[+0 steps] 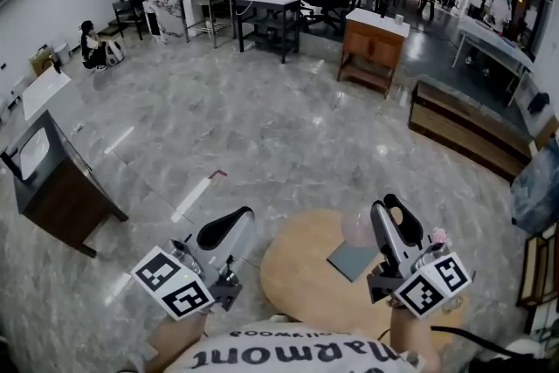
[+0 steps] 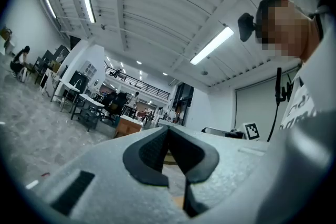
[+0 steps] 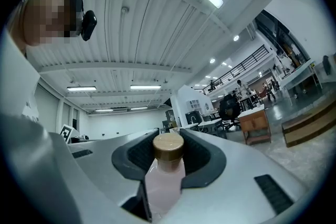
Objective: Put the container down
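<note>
My right gripper (image 1: 390, 210) is shut on the container (image 3: 167, 176), a pale pink bottle with a round wooden lid that stands between the jaws in the right gripper view. In the head view its pink body (image 1: 356, 228) shows just left of the jaws. It hangs over a round wooden table (image 1: 301, 279), above a grey square mat (image 1: 351, 261). My left gripper (image 1: 236, 223) hovers off the table's left edge, over the floor. Its dark pads (image 2: 147, 152) meet with nothing between them.
A dark wooden cabinet (image 1: 57, 188) stands on the marble floor at left. A wooden cabinet with a white top (image 1: 374, 48) and a low wooden bench (image 1: 463, 131) are farther off. Desks and chairs line the back. A person (image 1: 90, 44) sits on the floor far left.
</note>
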